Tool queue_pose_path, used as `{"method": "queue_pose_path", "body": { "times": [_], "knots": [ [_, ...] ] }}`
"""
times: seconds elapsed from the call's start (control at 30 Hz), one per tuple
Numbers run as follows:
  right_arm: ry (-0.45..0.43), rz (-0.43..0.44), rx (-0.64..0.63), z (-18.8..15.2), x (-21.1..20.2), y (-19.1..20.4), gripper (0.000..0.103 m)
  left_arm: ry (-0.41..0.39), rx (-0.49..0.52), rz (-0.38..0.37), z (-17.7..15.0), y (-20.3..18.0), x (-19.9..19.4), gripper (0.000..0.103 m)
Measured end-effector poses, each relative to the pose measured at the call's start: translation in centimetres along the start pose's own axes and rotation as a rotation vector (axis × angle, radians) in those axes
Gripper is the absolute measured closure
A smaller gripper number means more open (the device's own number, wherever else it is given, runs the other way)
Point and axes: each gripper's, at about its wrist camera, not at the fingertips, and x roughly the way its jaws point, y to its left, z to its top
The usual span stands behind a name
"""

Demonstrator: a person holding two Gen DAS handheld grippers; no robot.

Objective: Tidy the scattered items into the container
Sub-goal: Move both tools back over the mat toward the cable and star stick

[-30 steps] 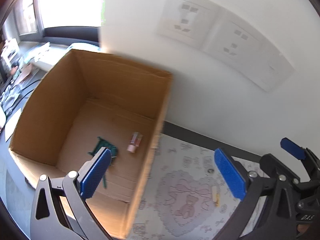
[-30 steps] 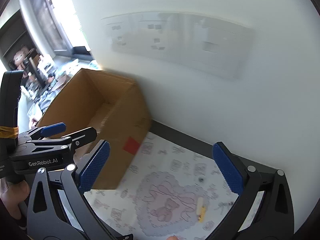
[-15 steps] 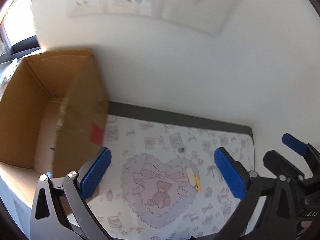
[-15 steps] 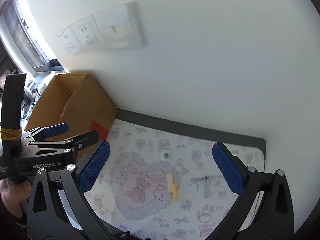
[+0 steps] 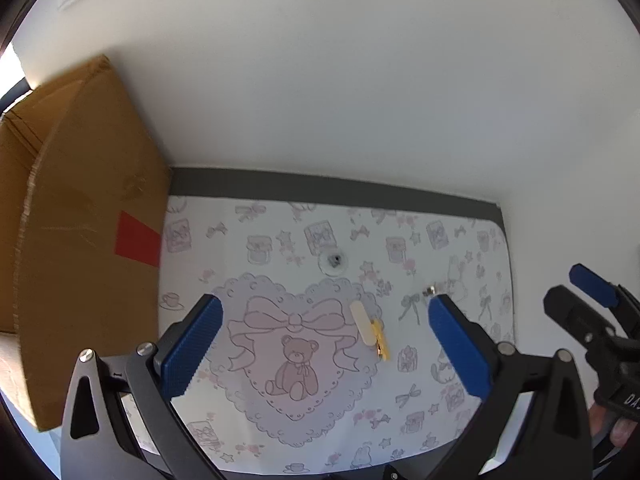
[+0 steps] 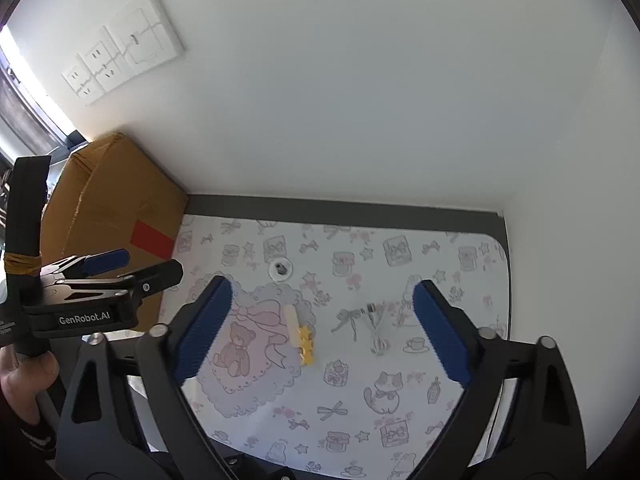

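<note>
Both grippers hang empty over the patterned mat (image 5: 400,400), the left gripper (image 5: 326,346) wide open and the right gripper (image 6: 322,330) closing on nothing, with the yellow clip (image 6: 303,340) lying between each pair of fingers and the box (image 5: 88,220) left of them.

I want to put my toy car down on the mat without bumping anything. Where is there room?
The near part of the printed mat, below the yellow star clip and white cable, is bare. So is the strip by the cardboard box. The middle is crowded: clip, cable and small round piece lie close together.
</note>
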Motion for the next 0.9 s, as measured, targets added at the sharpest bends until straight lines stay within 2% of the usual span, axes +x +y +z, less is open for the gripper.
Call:
{"method": "queue_pose_path", "body": {
  "times": [0.07, 0.23, 0.5, 0.67, 0.9],
  "knots": [
    [0.011, 0.001, -0.001, -0.4, 0.4, -0.3, 0.022, 0.026, 0.014, -0.003, -0.4, -0.4, 1.2, 0.0],
    [0.064, 0.004, -0.005, -1.7, 2.4, -1.0, 0.034, 0.09, 0.031, 0.006, -1.7, -1.4, 3.8, 0.0],
    [0.132, 0.012, 0.015, -3.6, 5.0, -2.9, 0.035, 0.168, 0.045, 0.011, -3.4, -2.5, 7.2, 0.017],
    [0.188, 0.01, 0.024, -4.7, 7.1, -4.2, 0.044, 0.233, 0.06, 0.018, -4.2, -3.2, 9.5, 0.029],
    [0.25, 0.006, 0.03, -6.0, 9.7, -5.6, 0.045, 0.313, 0.082, -0.003, -6.0, -4.6, 12.4, 0.029]
  ]
}}
